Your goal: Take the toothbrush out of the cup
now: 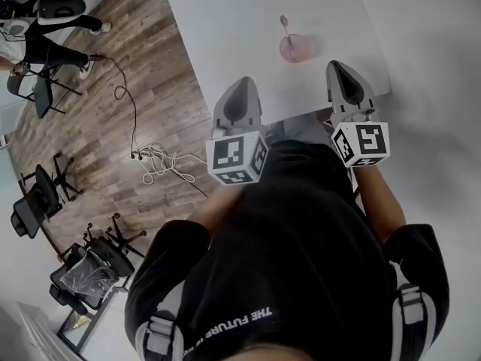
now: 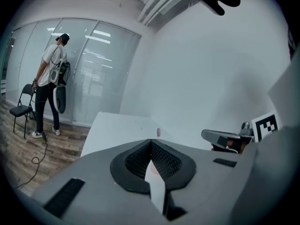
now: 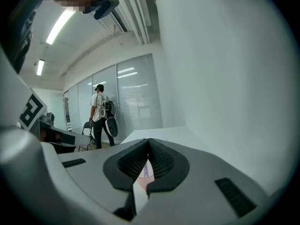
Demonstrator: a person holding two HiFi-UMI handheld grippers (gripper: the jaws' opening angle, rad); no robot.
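Counts: one cup, one toothbrush, one table, and two grippers, each with one marker cube.
Cup: pink and see-through. It stands upright on the white table near the front edge, ahead of the two grippers and nearer the right one.
Toothbrush: it stands in the cup with its handle leaning up and away, and its head is clear of the rim.
Left gripper: the jaws are closed tip to tip with nothing between them. The tip lies over the table's front edge, apart from the cup.
Right gripper: the jaws are also pressed together and empty. It is just right of the cup and does not touch it.
Hidden: in both gripper views the jaws cover most of the cup.
- In the left gripper view only the brush head shows above the tips.
- In the right gripper view a sliver of pink cup and purple handle shows through the slit behind the tips.
- The hands on the grippers are covered by the cubes.
- The table's far end is cut off at the top of the head view.
Pose: both grippers are held out in front of the chest, side by side, pointing forward at the table. The forearms are bent and come in from below.
Background: one other person stands on the wood floor by a folding chair. A cable lies coiled nearby, and the office chairs at the left edge are too dark to count surely.
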